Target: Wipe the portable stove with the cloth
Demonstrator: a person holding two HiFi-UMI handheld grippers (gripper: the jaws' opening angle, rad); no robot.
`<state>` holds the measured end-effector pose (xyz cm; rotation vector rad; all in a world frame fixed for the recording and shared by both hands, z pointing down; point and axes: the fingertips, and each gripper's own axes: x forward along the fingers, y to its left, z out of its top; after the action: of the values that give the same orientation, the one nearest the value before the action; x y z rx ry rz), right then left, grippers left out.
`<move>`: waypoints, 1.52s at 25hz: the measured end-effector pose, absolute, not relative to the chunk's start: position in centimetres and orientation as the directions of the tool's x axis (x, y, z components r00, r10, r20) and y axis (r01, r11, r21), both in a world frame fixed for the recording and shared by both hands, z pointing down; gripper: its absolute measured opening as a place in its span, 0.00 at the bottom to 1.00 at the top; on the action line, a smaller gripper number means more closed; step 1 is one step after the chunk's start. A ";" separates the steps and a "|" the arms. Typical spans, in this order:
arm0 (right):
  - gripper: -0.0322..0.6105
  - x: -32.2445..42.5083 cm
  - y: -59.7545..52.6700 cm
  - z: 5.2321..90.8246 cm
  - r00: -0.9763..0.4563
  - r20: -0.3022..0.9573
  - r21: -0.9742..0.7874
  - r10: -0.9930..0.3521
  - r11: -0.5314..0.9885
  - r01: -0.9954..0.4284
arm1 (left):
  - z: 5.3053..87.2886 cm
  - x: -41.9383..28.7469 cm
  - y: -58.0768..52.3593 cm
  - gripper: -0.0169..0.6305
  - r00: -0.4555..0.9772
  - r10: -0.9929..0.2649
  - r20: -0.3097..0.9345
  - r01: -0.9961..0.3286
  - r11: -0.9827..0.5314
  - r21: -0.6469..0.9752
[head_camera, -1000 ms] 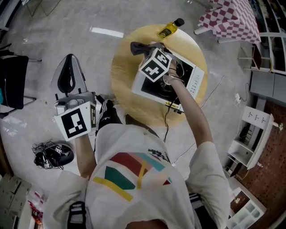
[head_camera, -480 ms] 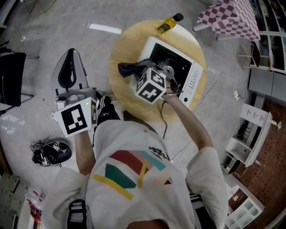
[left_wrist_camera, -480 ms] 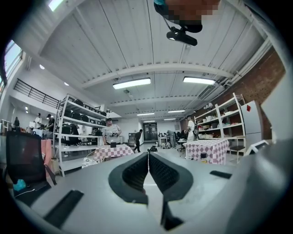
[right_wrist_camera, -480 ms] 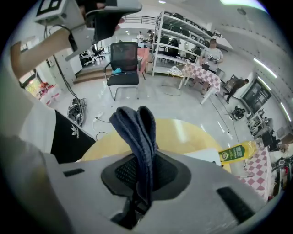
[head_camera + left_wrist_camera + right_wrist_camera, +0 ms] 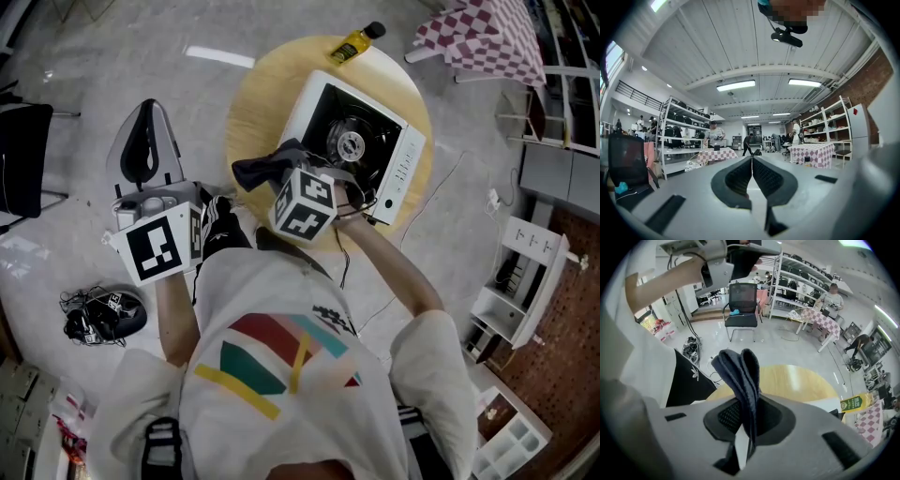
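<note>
Left tongs [image 5: 752, 176] were pressed together, empty, held off the surface at its 8 o'clock. Right tongs [image 5: 747, 423] were clamped on the dark cloth [image 5: 261, 170], at the stove's [image 5: 398, 155] 8 o'clock corner. Stove sat on the round wooden surface [image 5: 251, 117]. Yellow bottle [image 5: 352, 45] at its 12 o'clock rim. Grey floor [image 5: 112, 56], checkered table [image 5: 483, 37] and shelving [image 5: 799, 284] lay beyond.

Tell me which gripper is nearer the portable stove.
Right. The right gripper, clamping the cloth, is at the stove's near corner; the left gripper is off the table, out to the stove's left.
</note>
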<state>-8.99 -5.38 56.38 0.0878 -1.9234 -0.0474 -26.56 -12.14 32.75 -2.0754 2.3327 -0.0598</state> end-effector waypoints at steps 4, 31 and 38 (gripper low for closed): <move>0.10 -9.0 -4.4 56.2 -0.347 0.935 0.079 -0.075 0.997 -0.003 | 32.7 -26.5 -11.9 0.04 -0.115 -0.993 0.009 -0.993 0.115 -0.039; 0.10 -9.9 -5.9 51.1 -0.602 0.796 -0.106 -0.061 0.965 -0.238 | 30.6 -23.2 -12.3 0.04 -0.024 -0.999 -0.039 -1.000 0.024 -0.011; 0.10 -7.1 -14.7 40.7 -0.682 0.594 0.051 -0.427 0.866 -0.498 | 25.6 -18.4 -14.1 0.04 0.055 -0.993 -0.107 -0.996 -0.062 0.066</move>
<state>-7.13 -14.67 40.66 0.6678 -2.4189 0.1521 -18.43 -14.10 25.56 -2.2625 2.1336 0.1922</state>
